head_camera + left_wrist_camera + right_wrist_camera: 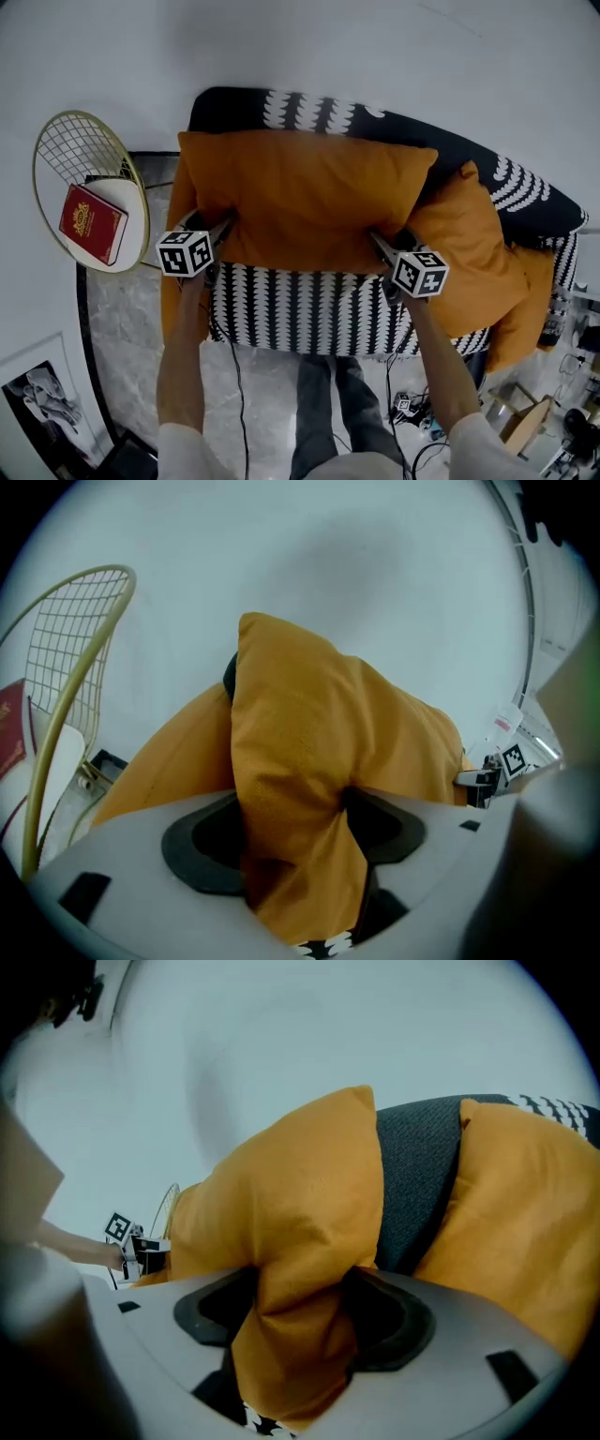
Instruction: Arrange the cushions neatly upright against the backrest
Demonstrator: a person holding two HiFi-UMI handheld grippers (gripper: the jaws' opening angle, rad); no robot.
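Observation:
A large orange cushion [300, 192] leans against the backrest [309, 111] of a black-and-white patterned sofa. My left gripper [225, 222] is shut on its lower left corner, and my right gripper [380, 242] on its lower right corner. In the left gripper view the cushion's fabric [309, 752] bunches between the jaws of my left gripper [300, 846] and touches both sides. The right gripper view shows the same cushion [300, 1213] pinched in my right gripper [305, 1321]. A second orange cushion [469, 262] [525, 1213] leans at the right end, tilted.
Another orange cushion [173, 211] [169, 761] shows behind the big one at the sofa's left end. A gold wire side table [56, 150] with a red book [92, 223] stands to the left. Cables and small items [412, 408] lie on the floor by the person's legs.

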